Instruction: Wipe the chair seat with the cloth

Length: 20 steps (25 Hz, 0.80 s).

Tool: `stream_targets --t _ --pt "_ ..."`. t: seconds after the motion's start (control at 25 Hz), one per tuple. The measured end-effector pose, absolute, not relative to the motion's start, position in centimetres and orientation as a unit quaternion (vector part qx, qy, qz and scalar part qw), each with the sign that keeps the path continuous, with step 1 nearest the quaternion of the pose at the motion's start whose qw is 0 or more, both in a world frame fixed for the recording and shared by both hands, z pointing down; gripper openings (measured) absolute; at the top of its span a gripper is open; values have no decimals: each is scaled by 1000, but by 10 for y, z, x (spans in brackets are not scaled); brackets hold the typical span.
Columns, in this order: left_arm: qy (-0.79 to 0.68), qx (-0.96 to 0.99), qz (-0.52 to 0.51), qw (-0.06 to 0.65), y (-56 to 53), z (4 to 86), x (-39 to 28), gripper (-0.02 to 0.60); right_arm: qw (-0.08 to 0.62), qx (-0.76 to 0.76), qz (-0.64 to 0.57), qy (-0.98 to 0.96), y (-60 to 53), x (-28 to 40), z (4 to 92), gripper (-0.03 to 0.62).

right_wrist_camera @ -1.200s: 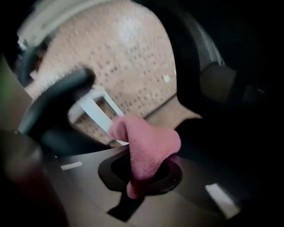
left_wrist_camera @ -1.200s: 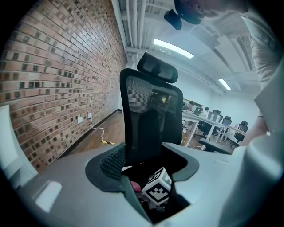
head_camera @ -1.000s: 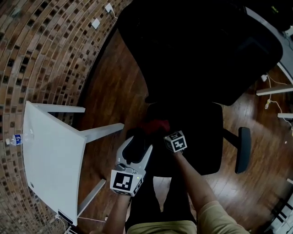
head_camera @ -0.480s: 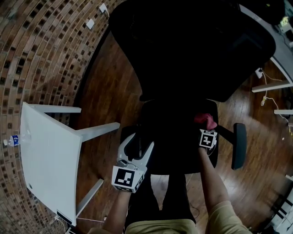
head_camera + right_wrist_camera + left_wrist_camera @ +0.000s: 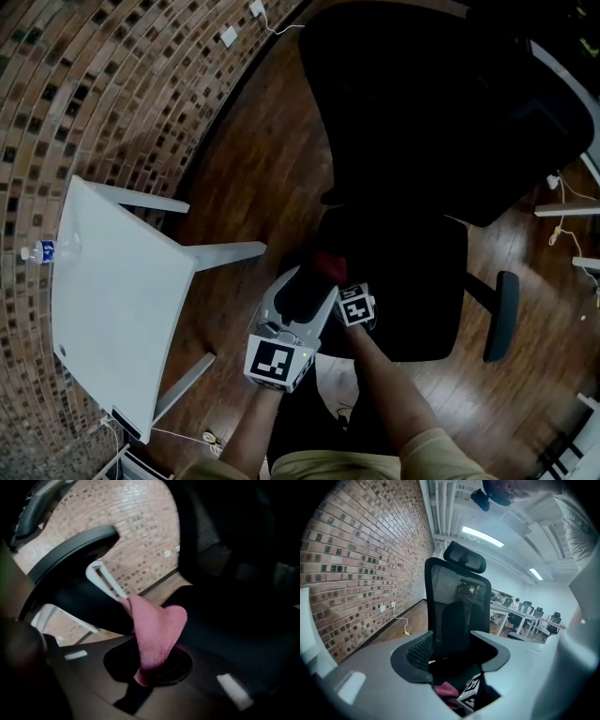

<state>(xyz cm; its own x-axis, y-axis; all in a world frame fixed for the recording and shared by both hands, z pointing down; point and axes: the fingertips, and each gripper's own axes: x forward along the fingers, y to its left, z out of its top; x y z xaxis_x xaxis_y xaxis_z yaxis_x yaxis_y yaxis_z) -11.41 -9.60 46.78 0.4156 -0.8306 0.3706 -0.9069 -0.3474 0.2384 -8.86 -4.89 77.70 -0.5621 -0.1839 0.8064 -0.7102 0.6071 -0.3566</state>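
- Brick wall (image 5: 84, 112), far left: bowed by the lens.
- White table (image 5: 112, 309): a small bottle (image 5: 37, 251) at its outer edge; the lower corner is cut off.
- Wood floor (image 5: 253, 178): an open strip between table and chair.
- Left gripper (image 5: 307, 286): tongs wide apart, gripping nothing, at the seat's left front edge.
- Pink cloth (image 5: 330, 267): pinched in the right gripper (image 5: 337, 283). It sits over the left front of the chair seat (image 5: 412, 281); contact unclear.
- Seat and backrest (image 5: 450, 103): black, texture unreadable.
- Armrest (image 5: 506, 314): right side.

right gripper (image 5: 143, 674): jaws clamped on pink cloth (image 5: 157, 630) | cloth bunched, sticking out ahead of jaws | black chair seat (image 5: 234, 625) just beyond, rightward | brick wall (image 5: 140, 531) far ahead
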Motion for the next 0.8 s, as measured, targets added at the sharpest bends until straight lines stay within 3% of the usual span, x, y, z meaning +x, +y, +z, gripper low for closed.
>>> stream_targets --t 0.12,0.28,0.4,0.52,0.8 --pt "-539 813 74 207 -97 463 -116 225 443 383 347 -733 -65 27 800 20" --pt "-538 814 69 208 -94 466 -103 224 515 551 300 -584 -81 254 785 20" --pt "-535 815 74 211 -85 467 -95 224 517 564 275 -583 -84 316 770 20" --pt "-538 810 80 220 -76 470 -93 224 483 528 306 -628 -79 270 774 20" --pt "-533 811 106 214 -58 466 -89 212 322 241 295 -866 -37 -60 759 20"
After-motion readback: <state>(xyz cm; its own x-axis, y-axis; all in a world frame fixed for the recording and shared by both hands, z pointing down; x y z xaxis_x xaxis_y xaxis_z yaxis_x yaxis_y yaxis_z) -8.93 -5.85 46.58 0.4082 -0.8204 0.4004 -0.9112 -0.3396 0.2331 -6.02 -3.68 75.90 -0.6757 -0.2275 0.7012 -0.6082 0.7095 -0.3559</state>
